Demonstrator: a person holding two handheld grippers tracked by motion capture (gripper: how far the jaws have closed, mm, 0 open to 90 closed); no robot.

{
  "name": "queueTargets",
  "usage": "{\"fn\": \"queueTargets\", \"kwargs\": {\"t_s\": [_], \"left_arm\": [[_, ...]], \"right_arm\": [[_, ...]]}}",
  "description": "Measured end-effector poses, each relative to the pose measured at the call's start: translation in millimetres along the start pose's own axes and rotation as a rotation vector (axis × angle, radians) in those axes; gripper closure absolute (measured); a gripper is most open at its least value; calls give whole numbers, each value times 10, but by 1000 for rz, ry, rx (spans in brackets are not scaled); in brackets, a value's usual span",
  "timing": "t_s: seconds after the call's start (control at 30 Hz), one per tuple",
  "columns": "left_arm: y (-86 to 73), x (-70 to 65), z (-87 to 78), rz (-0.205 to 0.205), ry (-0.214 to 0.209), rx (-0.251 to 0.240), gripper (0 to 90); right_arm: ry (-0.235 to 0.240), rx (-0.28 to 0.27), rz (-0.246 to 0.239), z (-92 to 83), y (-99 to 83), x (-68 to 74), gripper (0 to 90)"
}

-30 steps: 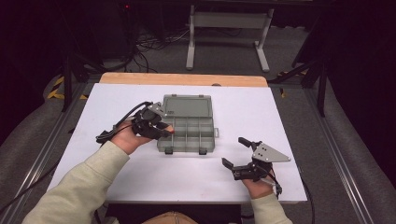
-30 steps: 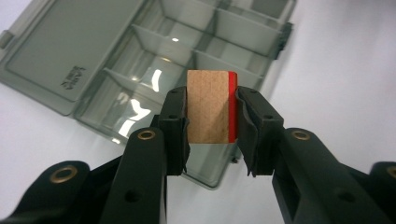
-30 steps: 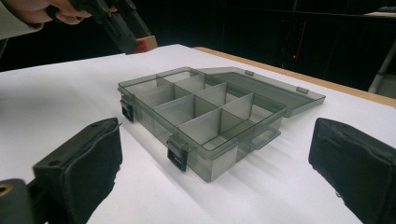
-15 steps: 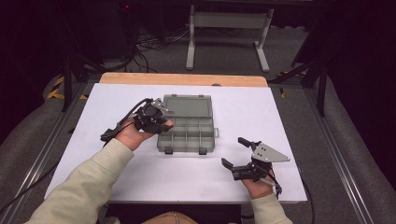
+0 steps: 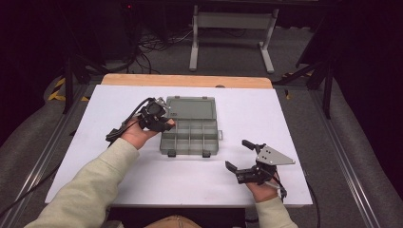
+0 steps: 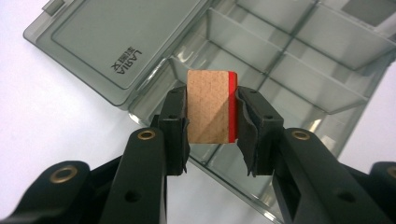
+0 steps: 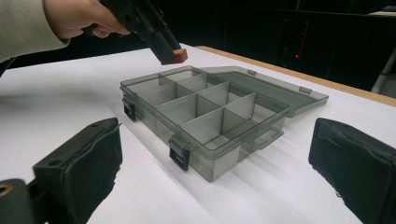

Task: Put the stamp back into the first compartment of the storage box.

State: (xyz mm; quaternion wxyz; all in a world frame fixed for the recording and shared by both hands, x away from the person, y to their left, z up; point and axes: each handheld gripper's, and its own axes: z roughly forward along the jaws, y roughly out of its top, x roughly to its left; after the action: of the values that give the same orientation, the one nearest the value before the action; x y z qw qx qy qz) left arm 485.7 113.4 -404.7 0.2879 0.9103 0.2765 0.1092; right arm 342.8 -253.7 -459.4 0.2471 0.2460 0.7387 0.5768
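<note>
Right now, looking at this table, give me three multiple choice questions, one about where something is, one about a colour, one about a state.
1. Where is the wooden block?
A. between the left gripper's jaws
B. on the floor
C. in the right gripper

2. What colour is the block's painted edge?
A. blue
B. red
C. green

3. How is the compartment box?
A. latched shut
B. upside down
C. lid open

Answers: 1 A, both jaws press its sides. 2 B, a red stripe runs along one face. 3 C, the lid lies flat behind the compartments.
</note>
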Motion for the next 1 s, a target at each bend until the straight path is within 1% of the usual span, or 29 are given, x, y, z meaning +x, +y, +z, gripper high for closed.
{"fn": "queueTargets", "kwargs": {"t_s": [0.2,0.3,0.37,0.5,0.53,0.77,0.9,0.97,1.0], "left_arm": [[-1,52,48,-22,7,1,659],[-2,57,70,-22,9,4,660],[-1,65,90,-14,13,10,659],[-10,89,132,-19,5,17,658],[-13,105,152,-12,2,24,658],[-14,114,214,-11,3,41,658],[-15,125,239,-3,3,57,657],[-19,121,252,-16,0,64,657],[-18,124,256,-12,-1,65,657]], "right_arm": [[1,1,0,2,0,0,32],[2,0,1,1,0,0,33],[2,-1,1,0,0,-1,33],[3,0,0,1,0,-1,33],[3,0,1,2,0,-1,33],[6,0,3,2,-1,-4,33],[7,-1,3,3,-2,-4,33],[8,-1,4,4,-2,-4,33],[8,-1,4,4,-2,-4,33]]}}
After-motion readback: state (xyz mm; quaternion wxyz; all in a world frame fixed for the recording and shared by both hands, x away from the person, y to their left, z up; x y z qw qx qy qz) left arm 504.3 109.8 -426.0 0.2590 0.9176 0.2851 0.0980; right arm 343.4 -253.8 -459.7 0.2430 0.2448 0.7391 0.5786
